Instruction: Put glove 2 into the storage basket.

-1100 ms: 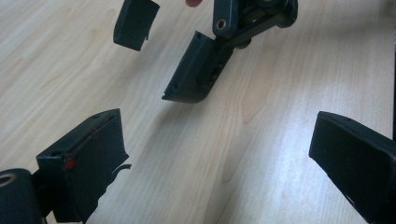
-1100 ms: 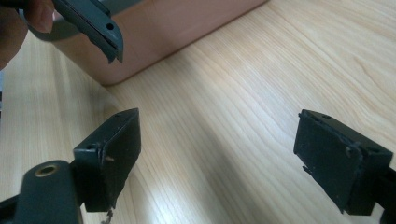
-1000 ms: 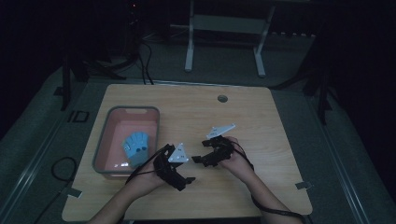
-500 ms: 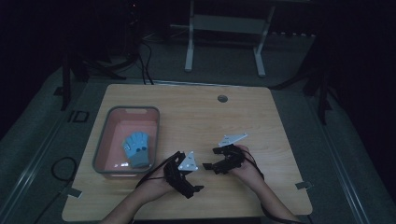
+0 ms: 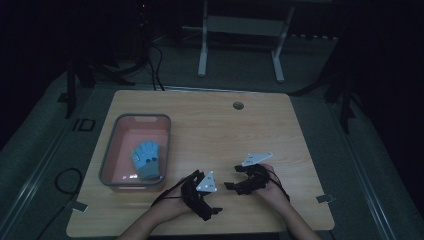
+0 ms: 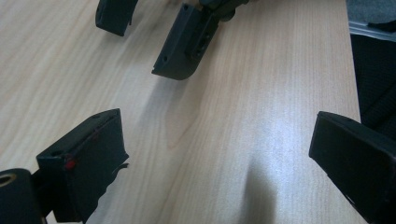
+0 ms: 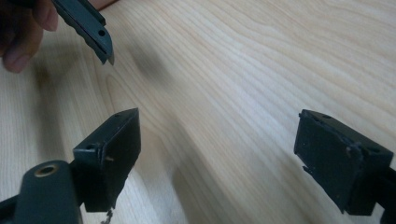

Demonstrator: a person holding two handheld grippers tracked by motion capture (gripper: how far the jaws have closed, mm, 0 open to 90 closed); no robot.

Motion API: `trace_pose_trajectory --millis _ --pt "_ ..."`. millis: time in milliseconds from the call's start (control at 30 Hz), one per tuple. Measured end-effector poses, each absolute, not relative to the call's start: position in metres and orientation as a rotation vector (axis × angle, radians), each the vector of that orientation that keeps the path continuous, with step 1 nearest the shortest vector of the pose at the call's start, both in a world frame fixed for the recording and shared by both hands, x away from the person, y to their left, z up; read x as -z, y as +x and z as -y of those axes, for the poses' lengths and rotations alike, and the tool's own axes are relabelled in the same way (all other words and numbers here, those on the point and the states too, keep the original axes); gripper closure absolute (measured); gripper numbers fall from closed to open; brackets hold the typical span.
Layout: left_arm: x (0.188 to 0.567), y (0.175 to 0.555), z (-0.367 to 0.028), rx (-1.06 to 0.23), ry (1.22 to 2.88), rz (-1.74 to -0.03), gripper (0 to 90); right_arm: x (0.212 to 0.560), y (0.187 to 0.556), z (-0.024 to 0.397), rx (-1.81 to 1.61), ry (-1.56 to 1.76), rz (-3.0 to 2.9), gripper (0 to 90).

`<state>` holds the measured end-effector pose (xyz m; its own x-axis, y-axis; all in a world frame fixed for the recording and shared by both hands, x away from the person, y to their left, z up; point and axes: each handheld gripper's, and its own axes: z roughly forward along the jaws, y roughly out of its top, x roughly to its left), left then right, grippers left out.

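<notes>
Pale wood-grain tabletop (image 5: 210,130), smooth. Soft blue glove (image 5: 146,160) lies in grey-rimmed bin (image 5: 111,150) near left edge. Left gripper (image 5: 212,209) and right gripper (image 5: 231,177), near front edge: jaws wide, empty, angled low.

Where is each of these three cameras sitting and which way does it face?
High view: fixed above the person's side, facing forward and down on the wooden table with the pink bin and blue glove; both forearms enter from below.
Left gripper view: rides the left hand-held gripper, looking along its open jaws at bare wood.
Right gripper view: rides the right hand-held gripper, jaws open, over the same wood; fingertips show at top left.
Shared: each gripper view catches the other gripper's jaws farther off.
</notes>
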<state>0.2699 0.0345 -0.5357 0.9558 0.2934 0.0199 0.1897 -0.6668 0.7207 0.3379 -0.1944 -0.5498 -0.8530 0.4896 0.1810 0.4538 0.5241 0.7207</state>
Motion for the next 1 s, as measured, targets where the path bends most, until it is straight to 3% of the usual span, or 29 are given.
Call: trace_pose_trajectory --millis 1000 --pt "0.559 0.257 -0.025 -0.215 2.31 -0.268 4.0 0.557 0.308 0.251 -1.303 0.892 -2.614 14.2"
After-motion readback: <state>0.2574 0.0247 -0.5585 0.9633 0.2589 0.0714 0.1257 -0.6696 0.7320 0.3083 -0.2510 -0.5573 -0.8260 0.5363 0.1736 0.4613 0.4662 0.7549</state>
